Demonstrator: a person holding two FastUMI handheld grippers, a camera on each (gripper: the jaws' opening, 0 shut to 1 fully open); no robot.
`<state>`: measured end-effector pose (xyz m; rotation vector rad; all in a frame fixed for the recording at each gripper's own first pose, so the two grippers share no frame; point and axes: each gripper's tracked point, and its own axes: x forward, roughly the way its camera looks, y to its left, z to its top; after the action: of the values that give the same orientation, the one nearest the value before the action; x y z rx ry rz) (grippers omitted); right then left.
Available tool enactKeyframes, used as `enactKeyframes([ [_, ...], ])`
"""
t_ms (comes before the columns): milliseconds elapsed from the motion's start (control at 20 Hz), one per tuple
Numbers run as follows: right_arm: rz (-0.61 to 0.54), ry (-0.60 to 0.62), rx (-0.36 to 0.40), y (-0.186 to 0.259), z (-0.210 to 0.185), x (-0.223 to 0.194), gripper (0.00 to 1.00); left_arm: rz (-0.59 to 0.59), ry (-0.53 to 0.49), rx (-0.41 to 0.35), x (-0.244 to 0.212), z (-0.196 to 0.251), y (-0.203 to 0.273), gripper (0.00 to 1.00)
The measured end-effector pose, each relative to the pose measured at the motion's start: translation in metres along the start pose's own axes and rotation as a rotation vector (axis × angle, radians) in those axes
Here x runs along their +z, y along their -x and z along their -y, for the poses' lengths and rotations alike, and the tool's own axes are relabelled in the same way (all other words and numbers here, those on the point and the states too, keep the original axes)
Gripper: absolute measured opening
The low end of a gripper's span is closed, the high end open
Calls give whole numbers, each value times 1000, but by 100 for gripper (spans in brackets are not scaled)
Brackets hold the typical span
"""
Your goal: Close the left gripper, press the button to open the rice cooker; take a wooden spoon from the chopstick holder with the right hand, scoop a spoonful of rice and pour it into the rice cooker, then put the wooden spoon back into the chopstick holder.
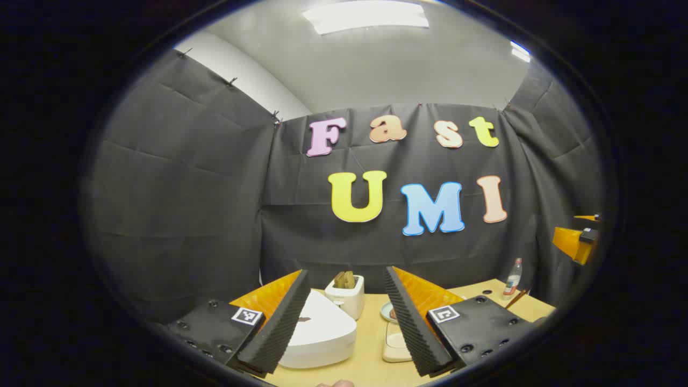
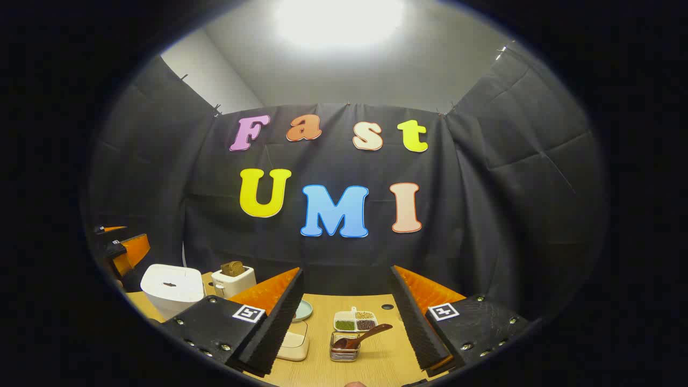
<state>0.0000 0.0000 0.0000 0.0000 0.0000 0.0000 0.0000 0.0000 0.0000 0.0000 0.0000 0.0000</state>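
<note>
The white rice cooker stands with its lid down, just beyond my left gripper, whose fingers are spread wide with nothing between them. In the right gripper view the cooker is at the far left. A wooden spoon rests bowl-down in the small metal chopstick holder, a short way ahead of my right gripper, which is open and holds nothing. A white divided dish of grains sits just behind the holder.
A white toaster with bread in it stands behind the cooker. A cream container and a pale plate lie between cooker and holder. A small bottle stands at the table's back right. The wooden table meets the cloth wall.
</note>
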Motion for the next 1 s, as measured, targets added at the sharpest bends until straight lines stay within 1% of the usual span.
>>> enactKeyframes([
  [50, 2, 0, -1, 0, 0, 0, 95, 2, -1, 1, 0, 0, 1, 99],
  [150, 4, 3, -3, 0, 2, -1, 95, 7, -3, 1, 2, 0, 1, 99],
  [200, 2, 2, -2, 0, 1, -2, 95, 12, -4, -1, 4, 0, 0, 96],
  [600, 2, 6, 13, 0, -3, -3, 95, 25, -10, -1, 7, 3, 0, 97],
  [650, 4, 5, 14, 0, -3, -3, 95, 26, -9, 1, 6, 2, 0, 95],
  [700, 6, 3, 15, 0, -4, -2, 95, 27, -10, 2, 8, 2, -1, 97],
  [750, 7, 3, 16, -1, -4, -1, 95, 28, -10, 4, 7, 1, 0, 95],
  [800, 8, 6, 16, -1, -3, -1, 95, 29, -10, 6, 8, 1, -1, 97],
  [900, 9, 13, 18, -1, -4, -1, 95, 31, -9, 16, 8, -1, -2, 97],
  [950, 10, 13, 20, -1, -5, 0, 95, 31, -7, 20, 7, -3, -3, 95],
  [1000, 11, 13, 23, -2, -5, -1, 95, 30, -6, 24, 7, -5, -5, 97],
])
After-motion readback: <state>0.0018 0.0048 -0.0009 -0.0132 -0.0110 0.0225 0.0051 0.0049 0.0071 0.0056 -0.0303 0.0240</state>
